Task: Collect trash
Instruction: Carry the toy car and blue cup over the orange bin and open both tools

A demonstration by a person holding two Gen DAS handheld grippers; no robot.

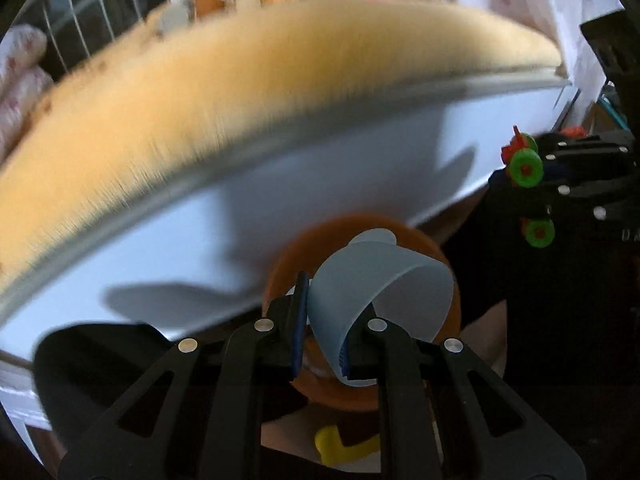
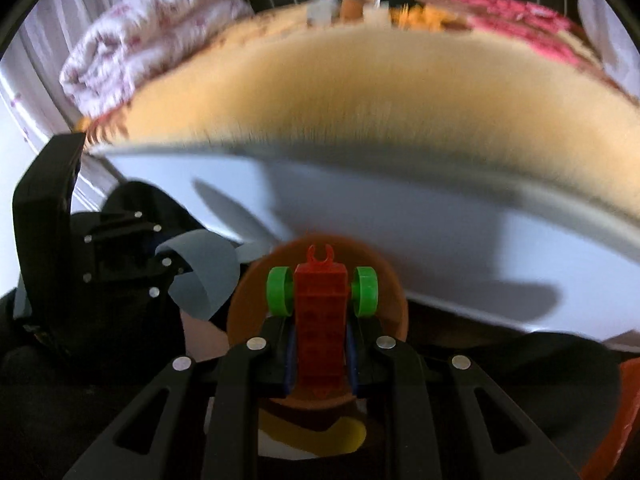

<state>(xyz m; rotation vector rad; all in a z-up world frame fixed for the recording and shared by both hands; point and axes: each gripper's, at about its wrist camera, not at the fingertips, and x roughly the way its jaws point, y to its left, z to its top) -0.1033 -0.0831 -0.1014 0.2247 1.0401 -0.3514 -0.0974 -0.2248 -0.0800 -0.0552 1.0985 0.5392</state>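
Bedroom floor lies dark beneath me, beside a white bed frame. Nearest, my left tongs (image 1: 324,320) are clenched on a curled strip of grey paper (image 1: 376,284), and my right tongs (image 2: 318,344) are clenched on a red toy car (image 2: 320,312) with green wheels. Both hang just over the orange bin (image 2: 384,280) under them. Beyond rises the bed (image 1: 280,92) with its yellow blanket and a folded quilt (image 2: 152,32). I judge the risk is in the letting go: the light paper may cling to a pad or drift past the rim, and the car could bounce out if dropped off-centre.
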